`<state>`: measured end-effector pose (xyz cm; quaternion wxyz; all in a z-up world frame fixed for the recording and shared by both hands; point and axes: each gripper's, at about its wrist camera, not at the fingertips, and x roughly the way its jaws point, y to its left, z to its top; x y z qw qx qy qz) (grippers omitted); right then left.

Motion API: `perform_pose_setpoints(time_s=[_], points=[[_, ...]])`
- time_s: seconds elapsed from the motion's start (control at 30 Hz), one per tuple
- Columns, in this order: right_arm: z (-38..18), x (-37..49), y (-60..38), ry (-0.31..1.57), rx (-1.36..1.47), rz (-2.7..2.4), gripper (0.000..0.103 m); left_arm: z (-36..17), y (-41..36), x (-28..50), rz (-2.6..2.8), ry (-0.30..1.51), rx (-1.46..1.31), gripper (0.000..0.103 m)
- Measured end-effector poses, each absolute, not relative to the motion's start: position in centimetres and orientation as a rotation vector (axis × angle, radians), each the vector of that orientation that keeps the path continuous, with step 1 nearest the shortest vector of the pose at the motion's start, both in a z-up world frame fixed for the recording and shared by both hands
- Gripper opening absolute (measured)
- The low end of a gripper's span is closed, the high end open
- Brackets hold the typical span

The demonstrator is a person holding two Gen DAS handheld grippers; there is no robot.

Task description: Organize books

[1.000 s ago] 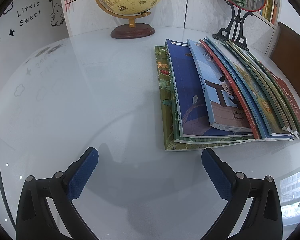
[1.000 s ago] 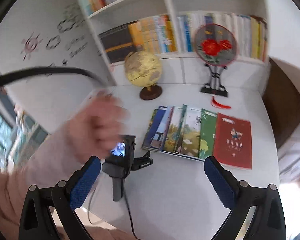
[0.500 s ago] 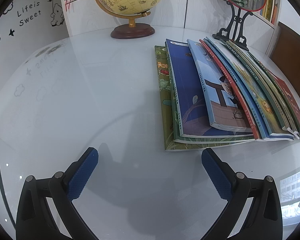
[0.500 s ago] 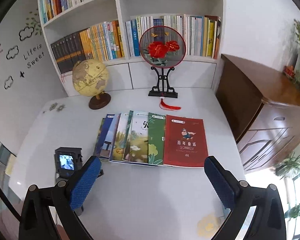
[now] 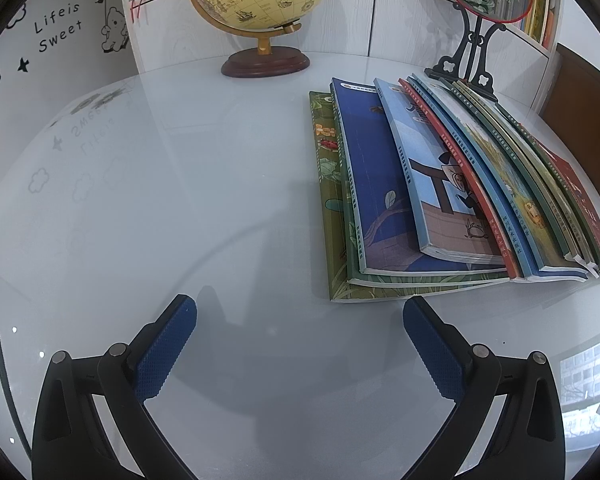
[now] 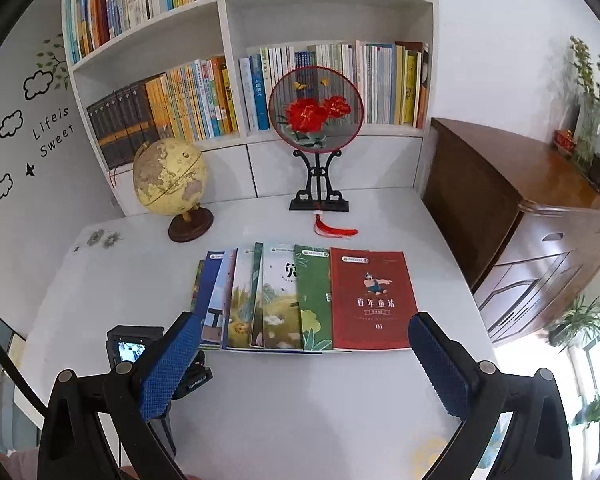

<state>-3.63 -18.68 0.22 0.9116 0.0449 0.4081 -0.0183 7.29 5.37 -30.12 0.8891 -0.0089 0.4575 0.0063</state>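
Note:
Several thin books [image 6: 284, 300] lie fanned in an overlapping row on the white table [image 6: 308, 408]. A red book [image 6: 372, 300] tops the right end, with a green one [image 6: 314, 296] beside it. My right gripper [image 6: 305, 322] hovers open above the table's near side, empty, looking down on the row. My left gripper [image 5: 300, 308] sits low over the table, open and empty, with the row's left end, a dark blue book [image 5: 372, 184] over a green one [image 5: 328, 200], just ahead to its right. The left gripper's camera unit [image 6: 132, 350] shows left of the books.
A globe [image 6: 168, 182] and a round flower fan on a black stand [image 6: 316, 112] stand at the table's back, with a red tassel [image 6: 334, 232] behind the books. A filled bookshelf [image 6: 228, 80] lines the wall. A brown wooden cabinet [image 6: 520, 208] flanks the table's right edge.
The right view swung from a blurred hand near the left gripper to face the books squarely, then came closer to them. The left gripper has not moved.

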Motion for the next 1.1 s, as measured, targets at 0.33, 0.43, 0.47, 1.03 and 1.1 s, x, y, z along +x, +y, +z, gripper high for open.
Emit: perform_pose_setpoints(time_s=[0.33, 0.43, 0.47, 1.03, 1.1], points=[[0.0, -4.1, -17.9, 0.833, 0.130, -0.017, 0.103, -30.2, 5.4, 7.3, 0.013, 0.951, -0.018, 0.103], [-0.2, -4.4, -17.6, 0.844, 0.123, -0.014, 0.103, -30.3, 5.4, 7.3, 0.013, 0.951, -0.018, 0.103], [-0.3, -4.6, -17.5, 0.843, 0.113, -0.018, 0.103, -30.3, 5.3, 7.4, 0.014, 0.951, -0.018, 0.103], [1.0, -4.3, -18.6, 0.778, 0.045, -0.071, 0.103, -13.8, 4.3, 5.4, -0.003, 0.838, -0.018, 0.102], [1.9, -3.9, -18.6, 0.747, 0.031, -0.060, 0.103, -8.9, 4.0, 4.9, 0.011, 0.769, -0.007, 0.102]])
